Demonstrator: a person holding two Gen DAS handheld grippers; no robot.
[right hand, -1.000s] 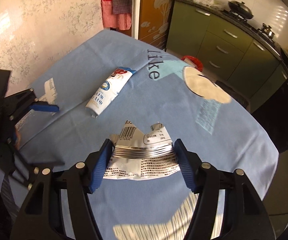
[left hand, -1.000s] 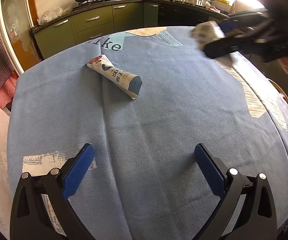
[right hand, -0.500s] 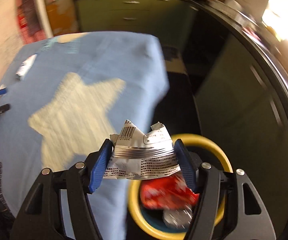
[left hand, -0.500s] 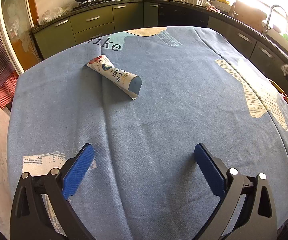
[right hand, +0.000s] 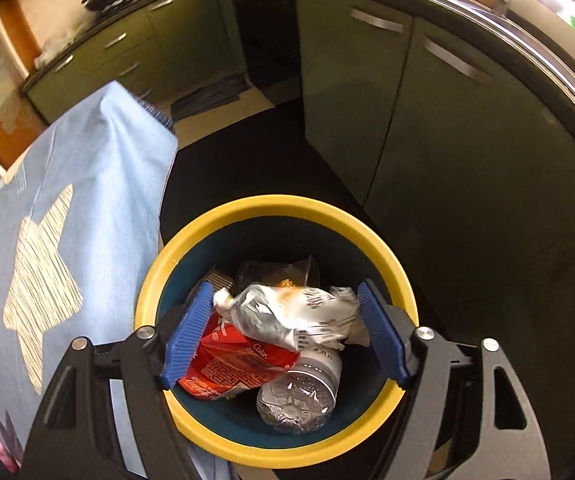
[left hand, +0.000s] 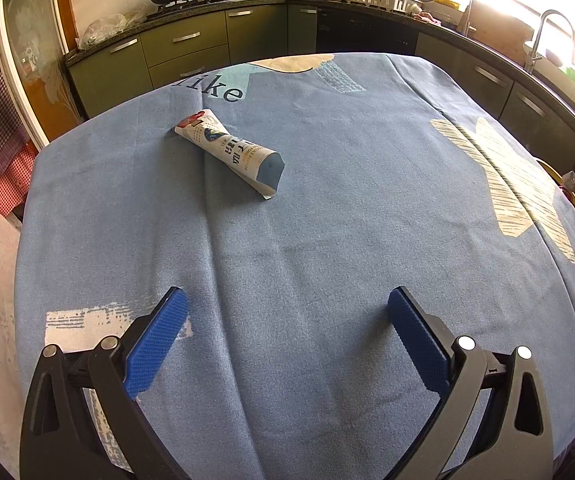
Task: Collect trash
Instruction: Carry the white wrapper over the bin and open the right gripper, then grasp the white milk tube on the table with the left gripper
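Observation:
In the right wrist view, my right gripper hangs over a blue bin with a yellow rim. Its jaws are opening, and a crumpled silver wrapper lies tilted and loose between the blue pads, above the trash in the bin. A white and blue tube lies on the blue tablecloth in the left wrist view. My left gripper hovers open over the near part of the cloth, well short of the tube, with nothing between its fingers.
The bin holds a red Coke wrapper, a crushed clear bottle and a clear plastic cup. It stands on the floor beside the table's hanging cloth. Green kitchen cabinets run behind it.
My right gripper swung from above the table, off its edge, to over the bin. Its jaws widened and the silver wrapper, gripped before, now sits tilted and loose. The left gripper stayed still.

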